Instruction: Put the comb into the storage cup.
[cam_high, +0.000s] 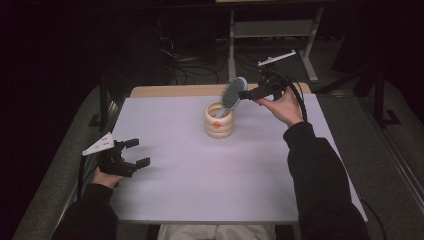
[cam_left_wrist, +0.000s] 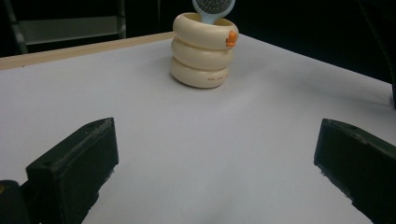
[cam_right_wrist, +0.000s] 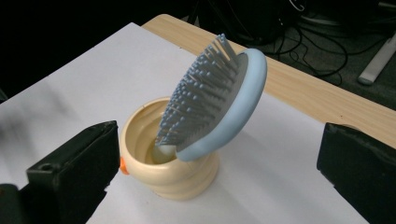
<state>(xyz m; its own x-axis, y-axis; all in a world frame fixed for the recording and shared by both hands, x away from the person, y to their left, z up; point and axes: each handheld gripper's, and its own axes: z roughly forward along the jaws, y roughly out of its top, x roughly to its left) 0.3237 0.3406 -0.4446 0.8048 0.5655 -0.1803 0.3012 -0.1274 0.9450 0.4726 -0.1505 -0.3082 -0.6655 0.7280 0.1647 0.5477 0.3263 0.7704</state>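
Note:
A light blue hairbrush (cam_high: 231, 93) stands handle-down in a cream ringed cup (cam_high: 219, 121) at the table's middle back, leaning on the rim with its bristled head (cam_right_wrist: 205, 100) up. My right gripper (cam_high: 245, 94) is just right of the brush head, open, its jaws apart from the brush (cam_right_wrist: 219, 102) with nothing pressed between them. My left gripper (cam_high: 135, 152) rests open at the front left, far from the cup (cam_left_wrist: 203, 50). An orange mark (cam_left_wrist: 231, 38) sits on the cup's top ring.
The white table top (cam_high: 200, 180) stretches wide in front of the cup. A wooden edge (cam_high: 170, 90) runs along the back. Beyond it stand a grey metal frame (cam_high: 272, 30) and loose cables on the dark floor.

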